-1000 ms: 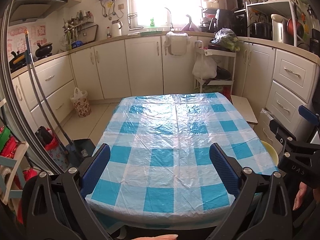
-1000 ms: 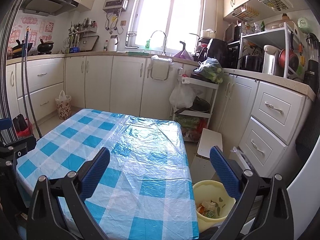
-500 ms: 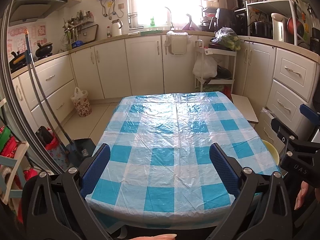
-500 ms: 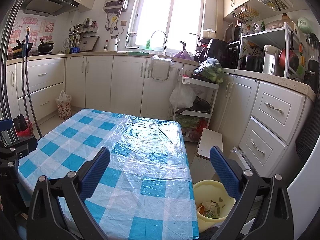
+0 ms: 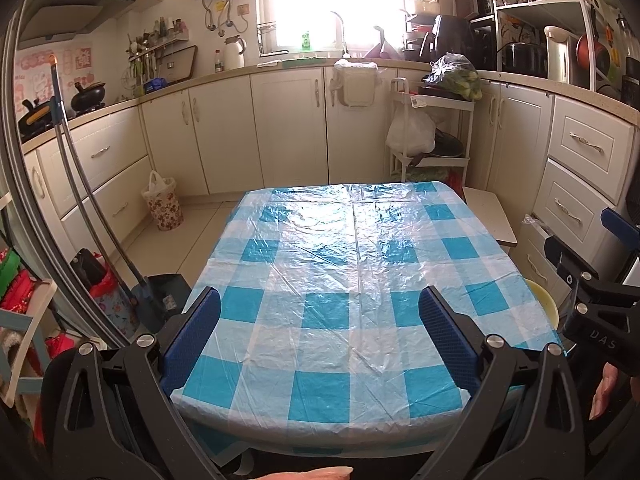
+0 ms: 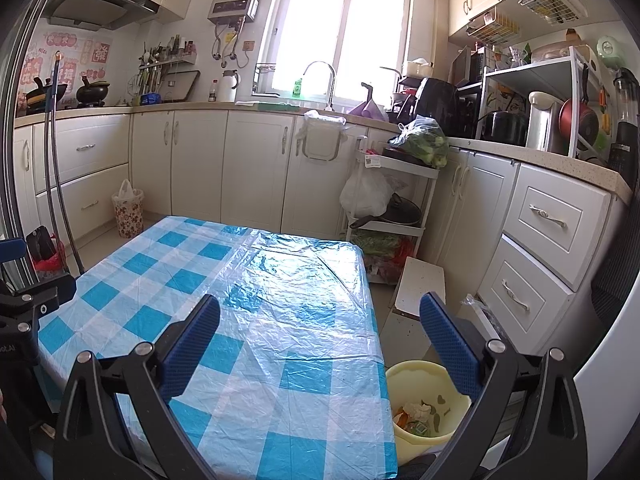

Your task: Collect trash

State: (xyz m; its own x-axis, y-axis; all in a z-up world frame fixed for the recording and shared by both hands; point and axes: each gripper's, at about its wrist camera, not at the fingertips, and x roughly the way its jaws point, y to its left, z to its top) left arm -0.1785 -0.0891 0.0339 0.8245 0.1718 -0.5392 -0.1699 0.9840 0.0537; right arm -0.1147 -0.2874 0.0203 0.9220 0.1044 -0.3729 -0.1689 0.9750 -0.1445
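- The left gripper (image 5: 319,334) hung spread wide over the near table (image 5: 360,248), grasping nothing.
- The right gripper (image 6: 320,342) gaped empty too.
- Trash (image 6: 418,414) lay in the yellow bin (image 6: 404,376), right of the table.

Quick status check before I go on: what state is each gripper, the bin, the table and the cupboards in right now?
Left gripper: open, holding nothing, above the table.
Right gripper: open, holding nothing.
Yellow bin: on the floor by the table's corner, uncovered, scraps inside.
Checked tablecloth: spread flat, wrinkled, nothing on it.
Floral basket: upright by the cupboards, lined with a bag.
Cupboard doors: shut.
Drawers: shut.
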